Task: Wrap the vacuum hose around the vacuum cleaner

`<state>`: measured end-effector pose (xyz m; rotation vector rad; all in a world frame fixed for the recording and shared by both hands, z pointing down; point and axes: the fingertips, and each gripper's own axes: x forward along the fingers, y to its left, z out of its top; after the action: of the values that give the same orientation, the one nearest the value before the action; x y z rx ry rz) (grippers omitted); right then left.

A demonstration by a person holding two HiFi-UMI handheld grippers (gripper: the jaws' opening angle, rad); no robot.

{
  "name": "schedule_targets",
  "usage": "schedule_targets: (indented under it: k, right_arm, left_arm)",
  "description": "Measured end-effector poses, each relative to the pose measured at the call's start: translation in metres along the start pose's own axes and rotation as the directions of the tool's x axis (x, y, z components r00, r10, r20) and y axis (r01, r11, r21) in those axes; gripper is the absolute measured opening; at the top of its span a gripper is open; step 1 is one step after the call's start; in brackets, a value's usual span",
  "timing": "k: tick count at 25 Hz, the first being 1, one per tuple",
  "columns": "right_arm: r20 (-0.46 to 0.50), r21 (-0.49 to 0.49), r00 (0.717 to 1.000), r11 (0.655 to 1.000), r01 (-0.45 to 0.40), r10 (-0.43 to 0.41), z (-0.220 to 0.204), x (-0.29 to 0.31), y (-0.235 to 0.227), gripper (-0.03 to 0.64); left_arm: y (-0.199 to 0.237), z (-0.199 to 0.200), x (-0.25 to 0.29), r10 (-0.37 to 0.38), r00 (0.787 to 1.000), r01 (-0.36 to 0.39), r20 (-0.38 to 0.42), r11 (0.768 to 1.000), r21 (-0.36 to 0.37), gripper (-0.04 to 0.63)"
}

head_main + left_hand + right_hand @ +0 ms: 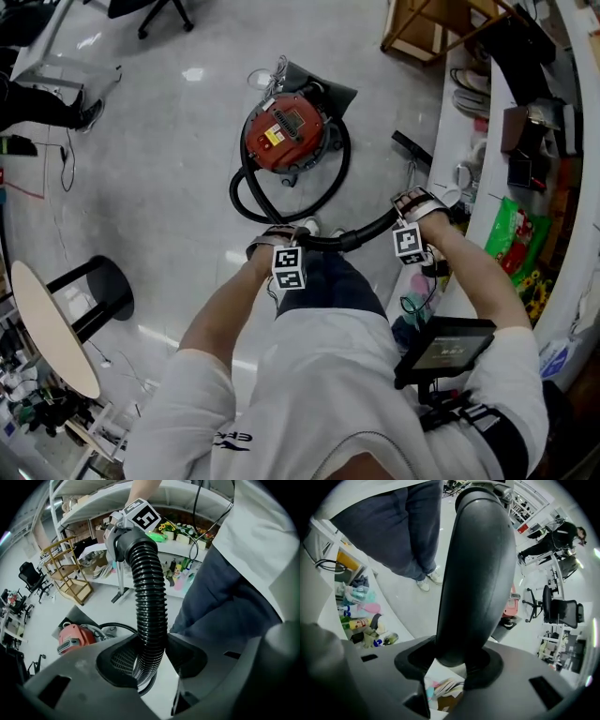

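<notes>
Left hand-held gripper clamped on ribbed vacuum hose, right hand-held gripper clamped on rigid hose end, hose arcing partway round red vacuum cleaner on floor

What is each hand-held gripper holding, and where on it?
The left hand-held gripper grips the hose on its ribbed part, near the end; the right hand-held gripper grips its smooth end tube.

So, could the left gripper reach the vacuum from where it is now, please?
Probably not yet: the left gripper is shut on the hose, and the vacuum sits on the floor some way ahead. Nothing but the hose's loop lies between.
</notes>
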<state>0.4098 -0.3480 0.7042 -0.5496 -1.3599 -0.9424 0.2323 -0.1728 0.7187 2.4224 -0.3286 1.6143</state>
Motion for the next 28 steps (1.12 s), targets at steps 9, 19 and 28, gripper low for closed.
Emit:
schedule_targets:
  k: [9,19,28]
  right_arm:
    - [-0.059,-0.098,0.998,0.995,-0.008,0.002,-0.028,0.030,-0.043,0.163]
    - [-0.069,-0.139,0.997,0.990,0.034,-0.044,-0.064,0.077,-0.102,0.160]
    - [-0.067,-0.252,0.993,0.965,0.075,-0.095,-0.113,0.102,-0.163,0.158]
  left_arm:
    - [0.020,0.013,0.024,-0.011,0.991,0.022,0.130,0.996,-0.084,0.160]
    - [0.073,0.026,0.038,0.027,0.982,0.008,0.185,0.983,-0.185,0.160]
    - [0.122,0.050,0.064,0.060,0.981,0.001,0.184,0.949,-0.315,0.160]
